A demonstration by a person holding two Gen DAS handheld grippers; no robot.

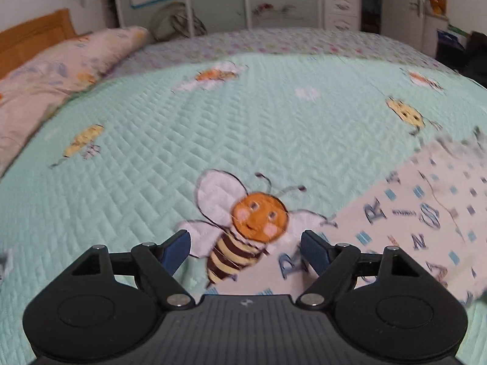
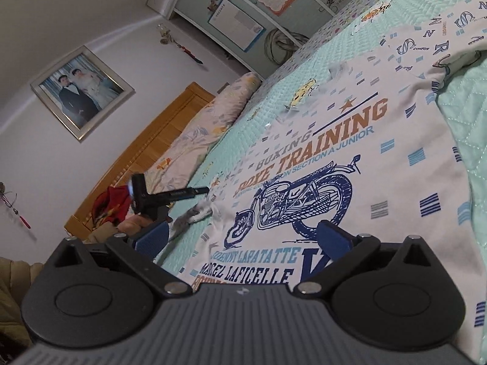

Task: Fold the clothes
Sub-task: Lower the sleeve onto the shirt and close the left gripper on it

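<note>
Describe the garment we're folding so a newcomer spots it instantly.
Start at the mint quilted bedspread covering the bed. Spread flat on it lies a white shirt. Unlike the bee-patterned quilt, it carries a blue motorcycle print under the words "BOXING TRAINING".

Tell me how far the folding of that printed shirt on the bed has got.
Done: the printed shirt lies spread flat, print up, on the green quilt; no fold shows yet. In hand: nothing. The left gripper is open above the shirt's edge by the bee patch, and the right gripper is open over the shirt. Left: every fold.
</note>
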